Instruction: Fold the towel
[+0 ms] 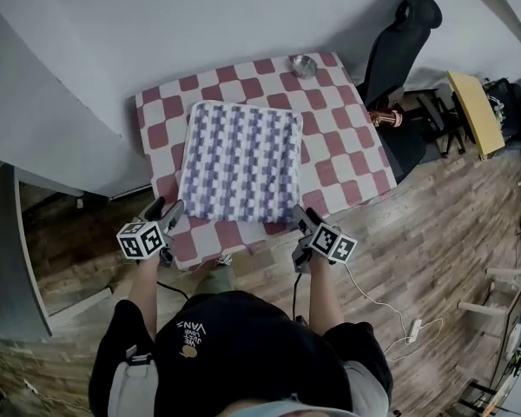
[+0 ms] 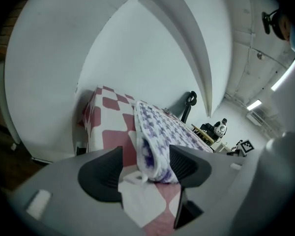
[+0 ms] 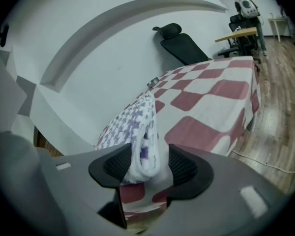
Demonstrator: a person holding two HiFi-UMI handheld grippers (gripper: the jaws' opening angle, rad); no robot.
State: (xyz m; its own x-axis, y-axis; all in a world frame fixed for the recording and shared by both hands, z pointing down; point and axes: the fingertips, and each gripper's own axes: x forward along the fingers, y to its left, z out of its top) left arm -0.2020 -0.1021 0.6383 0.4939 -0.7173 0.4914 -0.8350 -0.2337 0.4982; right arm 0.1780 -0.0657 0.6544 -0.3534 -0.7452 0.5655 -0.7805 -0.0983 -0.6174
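A purple-and-white patterned towel [image 1: 240, 162] lies folded into a squarish pad on the red-and-white checked tablecloth [image 1: 347, 146]. My left gripper [image 1: 169, 208] is at the towel's near left corner and my right gripper [image 1: 300, 220] at its near right corner. In the left gripper view the folded towel edge [image 2: 157, 132] and a small white tag sit between the wide jaws of the left gripper [image 2: 146, 163], loose. In the right gripper view the towel's thick fold [image 3: 142, 132] stands between the jaws of the right gripper [image 3: 146, 166], with gaps beside it. Both grippers are open.
A small metal bowl [image 1: 304, 65] sits at the table's far right corner. A black office chair [image 1: 399, 42] and a yellow table [image 1: 473, 111] stand to the right. A white cable with a power strip [image 1: 412, 328] lies on the wooden floor. A white wall runs behind the table.
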